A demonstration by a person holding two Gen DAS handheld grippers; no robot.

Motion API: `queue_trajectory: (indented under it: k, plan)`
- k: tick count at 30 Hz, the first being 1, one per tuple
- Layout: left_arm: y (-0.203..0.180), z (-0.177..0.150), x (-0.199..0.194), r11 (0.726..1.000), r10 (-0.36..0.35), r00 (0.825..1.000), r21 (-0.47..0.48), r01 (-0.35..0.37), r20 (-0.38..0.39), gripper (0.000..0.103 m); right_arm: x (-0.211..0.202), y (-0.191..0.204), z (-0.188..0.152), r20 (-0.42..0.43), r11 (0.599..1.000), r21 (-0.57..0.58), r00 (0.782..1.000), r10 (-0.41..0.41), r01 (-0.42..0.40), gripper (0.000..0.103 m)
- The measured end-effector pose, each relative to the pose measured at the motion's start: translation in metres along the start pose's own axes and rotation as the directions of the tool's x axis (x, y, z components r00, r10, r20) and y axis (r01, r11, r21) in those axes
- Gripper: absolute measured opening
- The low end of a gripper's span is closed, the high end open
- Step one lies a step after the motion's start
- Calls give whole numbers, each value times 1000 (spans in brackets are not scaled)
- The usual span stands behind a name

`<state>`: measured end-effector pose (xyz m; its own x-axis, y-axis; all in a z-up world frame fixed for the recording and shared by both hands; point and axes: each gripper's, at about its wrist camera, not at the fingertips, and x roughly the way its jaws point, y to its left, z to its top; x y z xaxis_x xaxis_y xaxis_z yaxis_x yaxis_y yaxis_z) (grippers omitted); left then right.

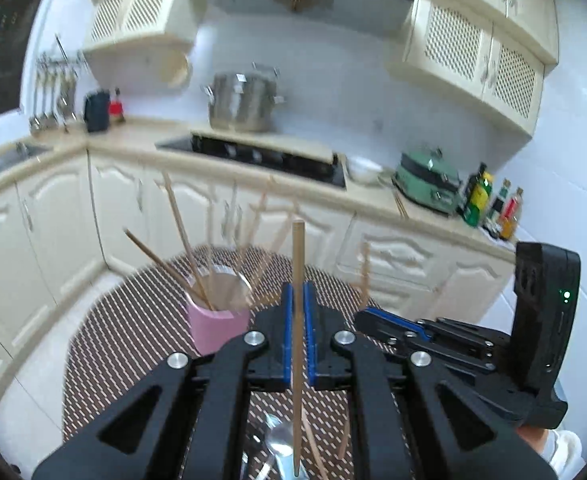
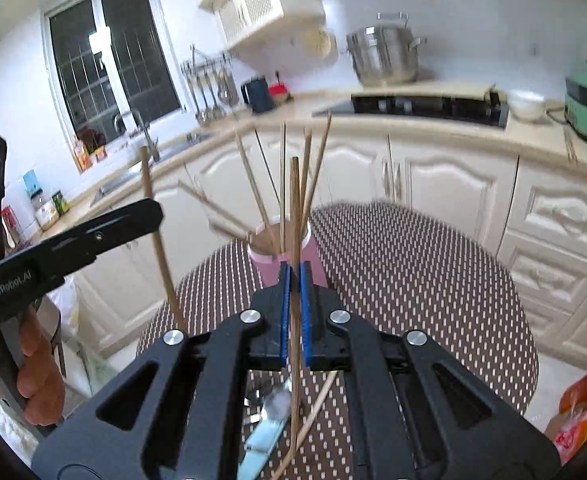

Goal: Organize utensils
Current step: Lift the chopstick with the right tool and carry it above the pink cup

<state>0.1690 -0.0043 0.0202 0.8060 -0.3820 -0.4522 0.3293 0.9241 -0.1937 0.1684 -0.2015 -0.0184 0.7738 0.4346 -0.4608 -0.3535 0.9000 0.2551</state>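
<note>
Cream cabinets (image 1: 473,52) line white-tiled walls; dark window (image 2: 109,60) over sink; steel stockpot (image 1: 243,102) beside black hob (image 1: 269,158).

Chopsticks in pink cup (image 1: 218,326) motion-blurred, count unclear. Spoons (image 1: 279,446) at 6 o'clock half hidden behind left gripper (image 1: 298,304). Orange bag (image 2: 585,404) at 4 o'clock cut by edge.

Chopsticks (image 2: 281,184) are fanning out of the pink cup (image 2: 313,256), crowding the space above its mouth; the patterned table (image 2: 413,280) right of it is lying bare, while a spoon (image 2: 277,400) and loose sticks are cluttering the near edge
</note>
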Motion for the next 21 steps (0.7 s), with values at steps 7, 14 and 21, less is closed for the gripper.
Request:
queue_trajectory:
  k: [7,14,21]
  plan:
    - [19,26,-13,999,38,985,-12,-36,170,5,1,9,27,201,1000,-11,980,15,-13,5]
    - [23,48,-11,997,78,948,3,-82,310,5,9,18,48,377,998,-45,926,-14,34,5]
    - [26,64,0,993,108,909,6,-121,402,5,29,13,63,461,998,-55,887,-2,30,5]
